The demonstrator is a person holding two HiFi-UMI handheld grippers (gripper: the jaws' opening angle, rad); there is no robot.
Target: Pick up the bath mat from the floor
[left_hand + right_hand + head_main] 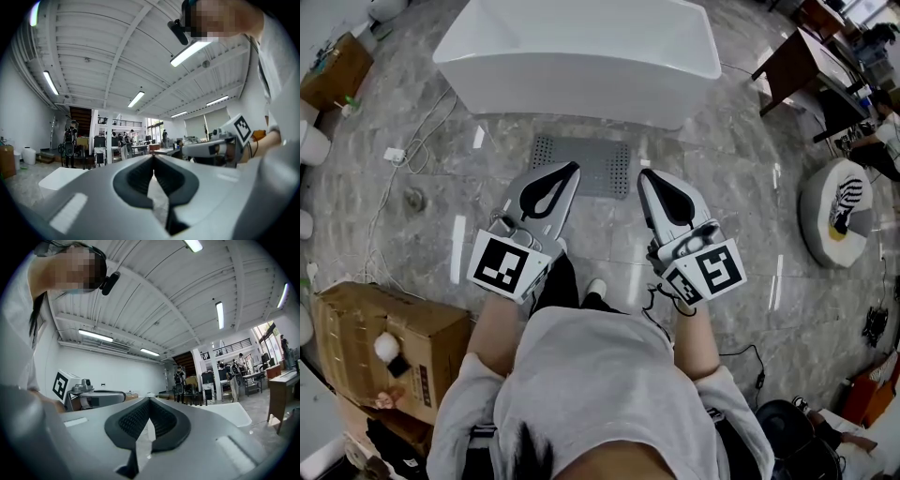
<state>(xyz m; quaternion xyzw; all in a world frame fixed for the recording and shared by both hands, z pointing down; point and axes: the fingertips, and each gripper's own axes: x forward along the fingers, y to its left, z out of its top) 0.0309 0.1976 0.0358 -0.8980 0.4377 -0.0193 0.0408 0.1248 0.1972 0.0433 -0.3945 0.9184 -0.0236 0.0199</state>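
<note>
Left tongs & right tongs, both shut on nothing, face bath mat on floor by tub: prob. light, floppy, so pinch its near edge.

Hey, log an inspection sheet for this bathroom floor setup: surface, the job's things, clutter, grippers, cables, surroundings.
Surface: glossy grey marble-look floor.
Job's things: grey perforated rectangular bath mat, flat on the floor in front of the white bathtub, not gripped.
Clutter: brown cardboard box at the left.
Grippers: left gripper and right gripper both shut and empty, side by side, off the floor, pointing towards the mat.
Cables: white cable looped on the floor left of the tub; black cable at the right.
Surroundings: dark wooden table and round white cushion at the right.
</note>
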